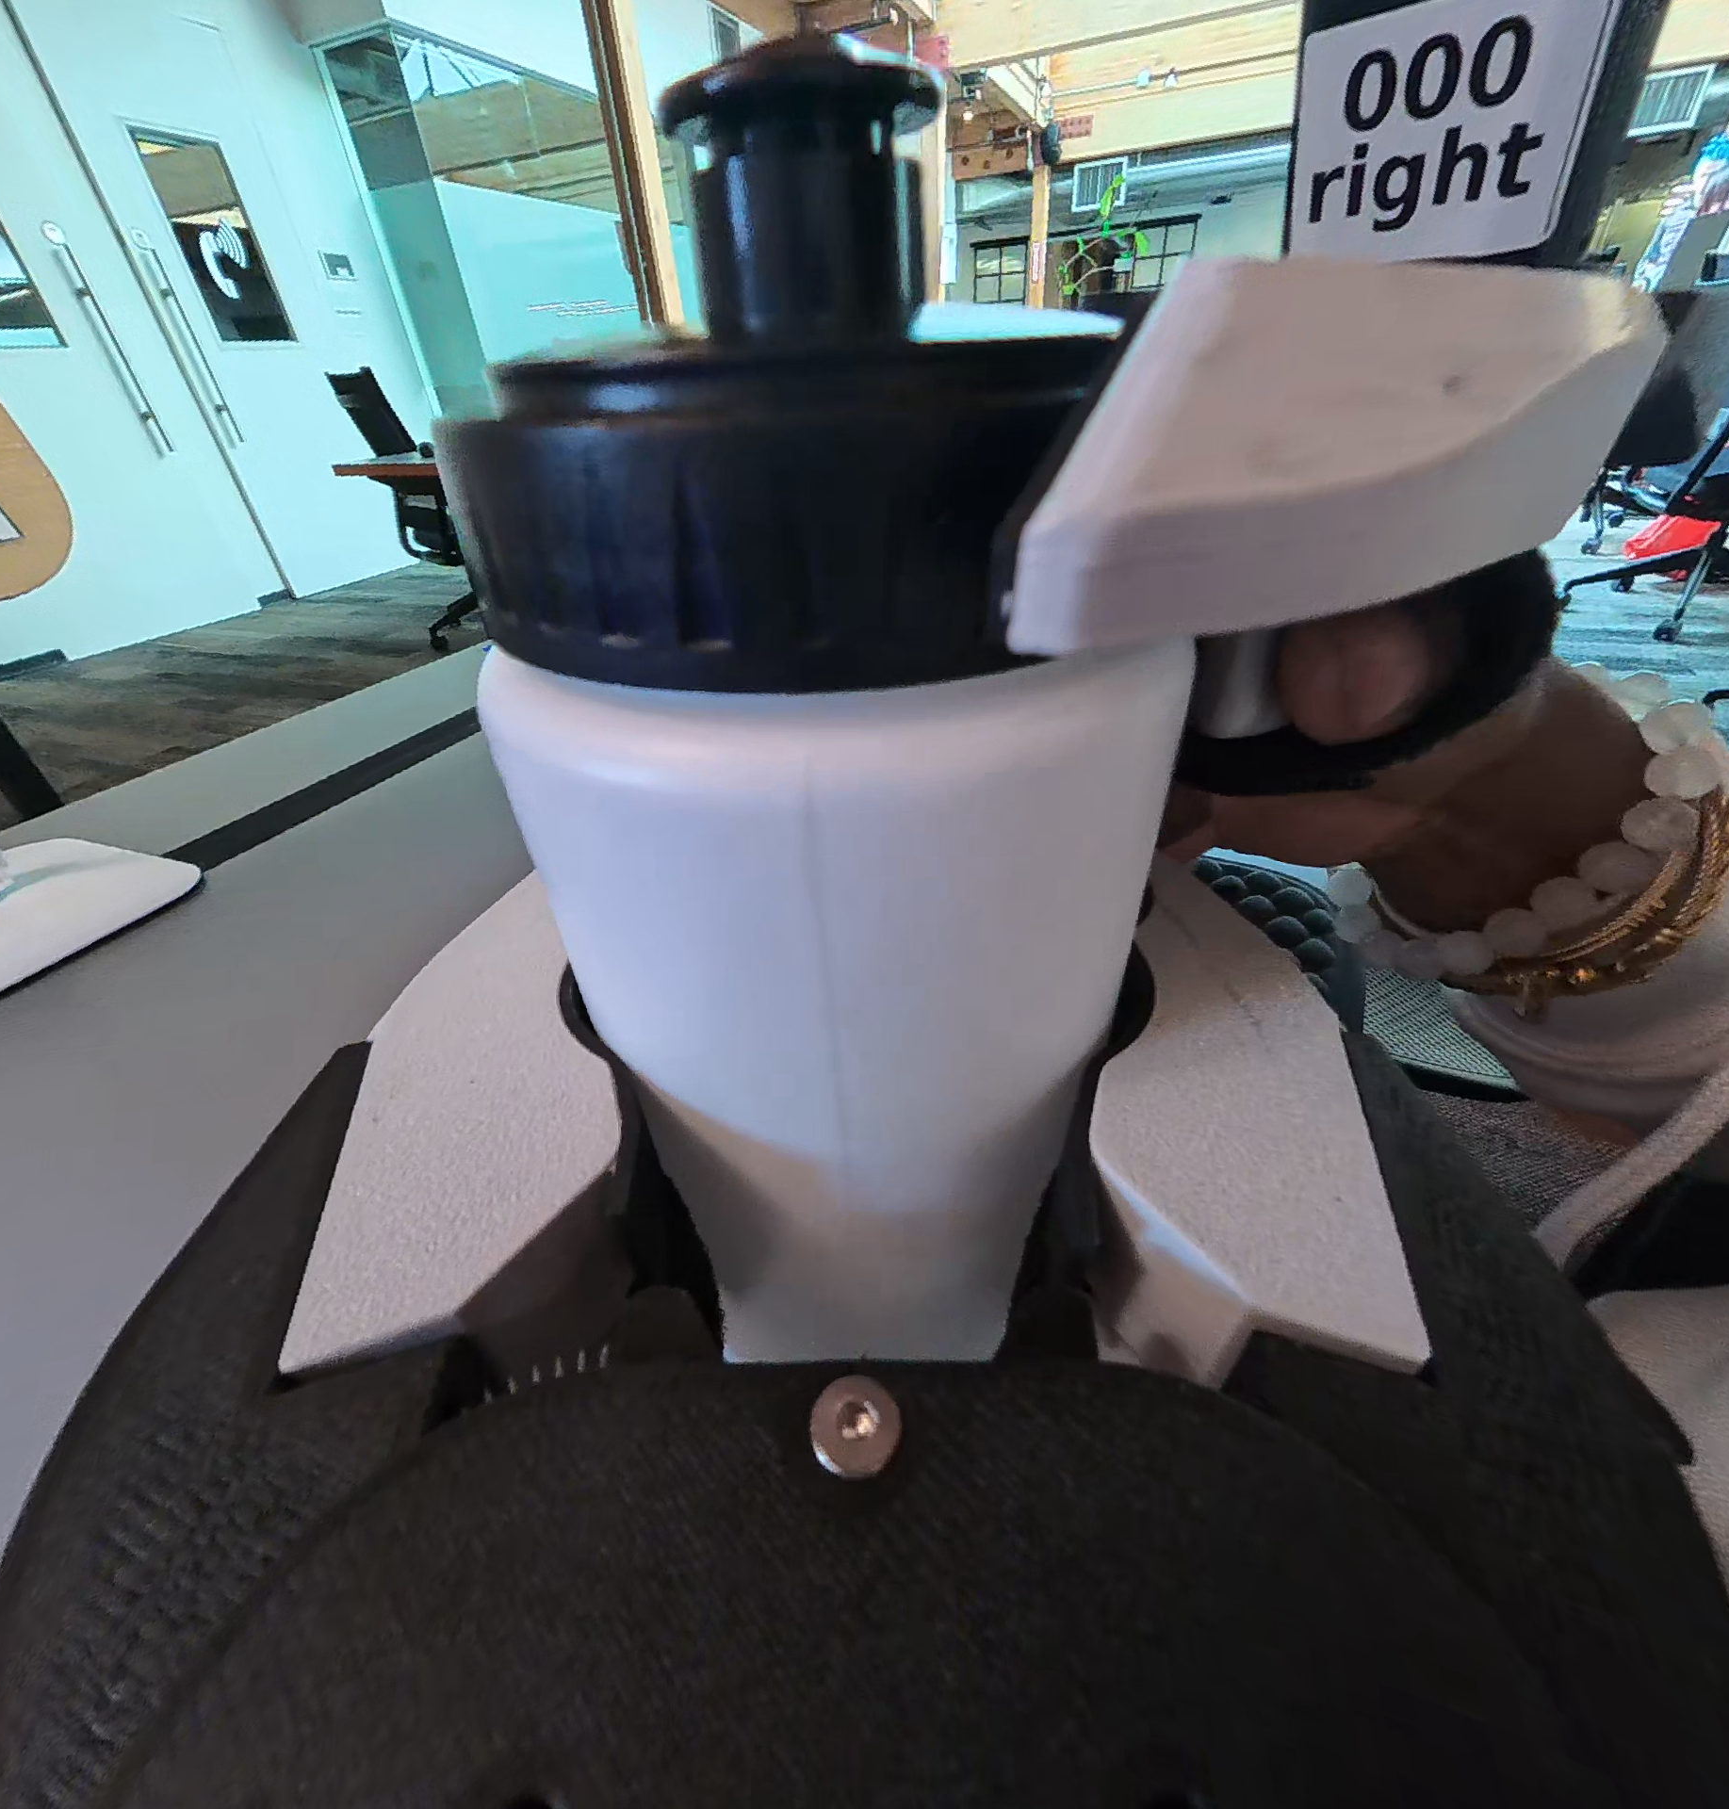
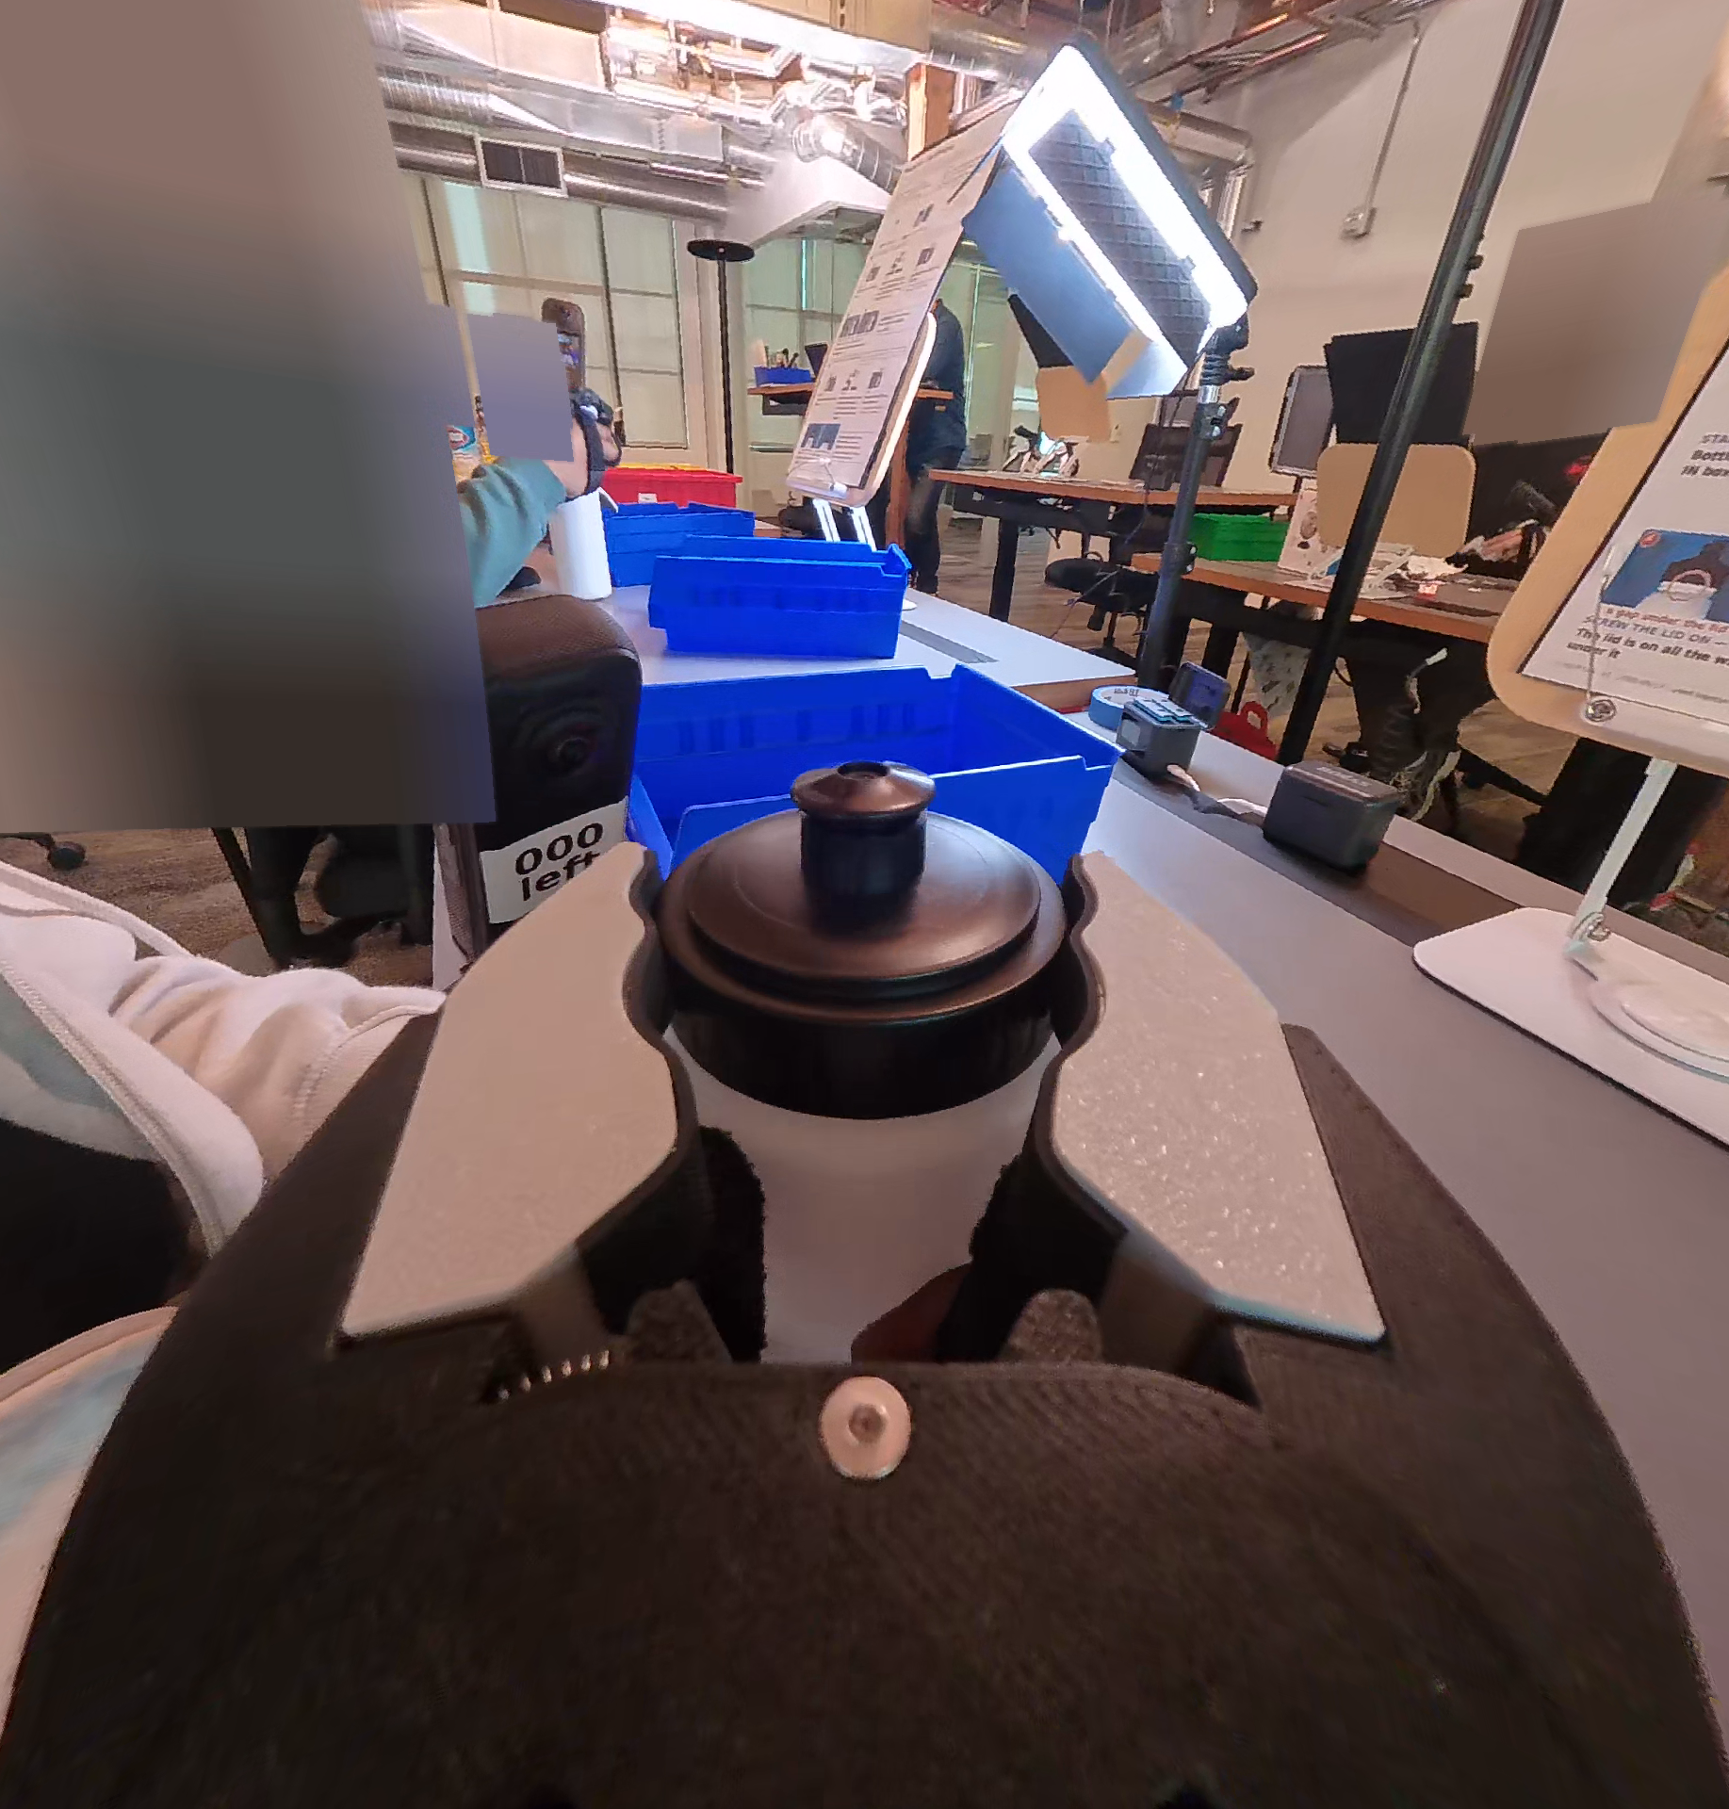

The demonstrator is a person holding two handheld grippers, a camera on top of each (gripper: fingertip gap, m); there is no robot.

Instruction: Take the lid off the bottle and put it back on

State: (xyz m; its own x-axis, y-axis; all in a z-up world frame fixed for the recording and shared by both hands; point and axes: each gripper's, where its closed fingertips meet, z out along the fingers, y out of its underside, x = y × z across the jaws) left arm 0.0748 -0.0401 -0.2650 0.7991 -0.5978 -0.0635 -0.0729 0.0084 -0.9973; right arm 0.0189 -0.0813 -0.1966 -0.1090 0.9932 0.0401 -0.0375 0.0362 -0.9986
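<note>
Your left gripper (image 1: 855,1018) has its fingers (image 1: 478,1126) closed around the white bottle (image 1: 841,881) at the narrow waist of its body, holding it upright above the grey table (image 1: 204,979). Your right gripper (image 2: 860,989) has its fingers (image 2: 537,1077) closed around the black lid (image 2: 860,940), which sits on the bottle's neck with its pull spout (image 2: 862,832) upward.

Straight ahead of the right gripper a blue bin (image 2: 870,724) stands close behind the lid, with more blue bins (image 2: 772,597) beyond it. To the right on the table stands an instruction board on a white stand (image 2: 1624,998), and near the far edge sit a small grey case (image 2: 1330,812) and a roll of blue tape (image 2: 1115,700). In the left wrist view a white base plate (image 1: 67,901) lies at the left, well apart from the bottle; the table between them is bare.
</note>
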